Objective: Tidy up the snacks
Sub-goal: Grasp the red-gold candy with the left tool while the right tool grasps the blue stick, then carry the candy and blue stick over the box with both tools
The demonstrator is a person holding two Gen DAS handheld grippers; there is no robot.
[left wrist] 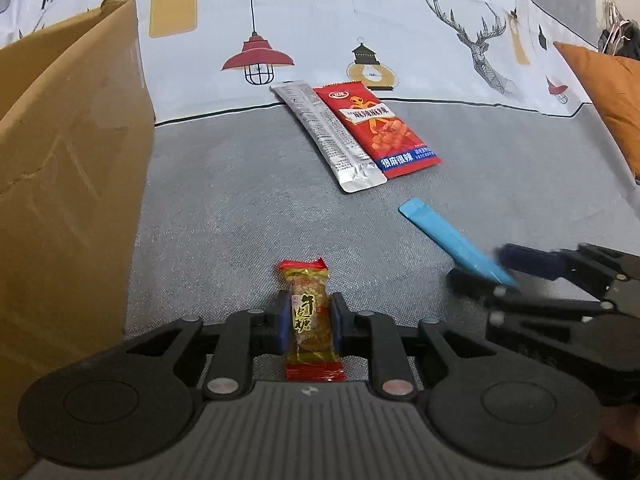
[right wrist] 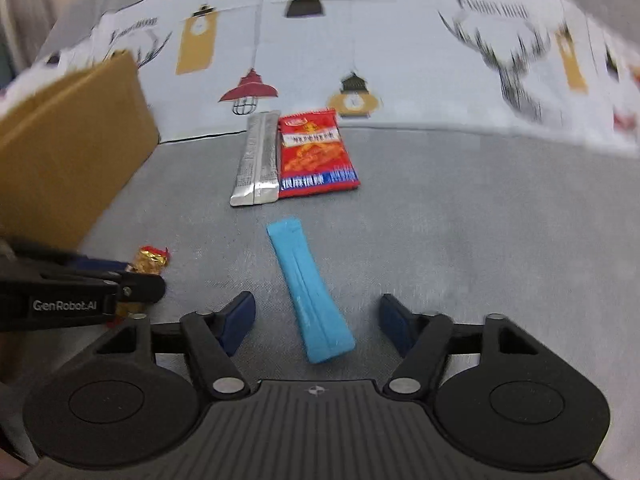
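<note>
Left tongs (left wrist: 310,322) pinch a candy (left wrist: 311,316) beside the cardboard box (left wrist: 68,184); right tongs (right wrist: 316,322) spread around the blue sachet (right wrist: 310,292).

Grey fabric surface (left wrist: 240,208) w/ lamp-and-deer print sheet (left wrist: 360,12), orange cushion (left wrist: 608,96) at right.

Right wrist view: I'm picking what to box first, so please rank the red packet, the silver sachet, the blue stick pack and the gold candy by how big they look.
1. Red packet
2. Blue stick pack, though it lies nearest the camera, so its rank against the red packet and the sachet is unsure
3. Silver sachet
4. Gold candy, partly hidden by the left gripper fingers
</note>
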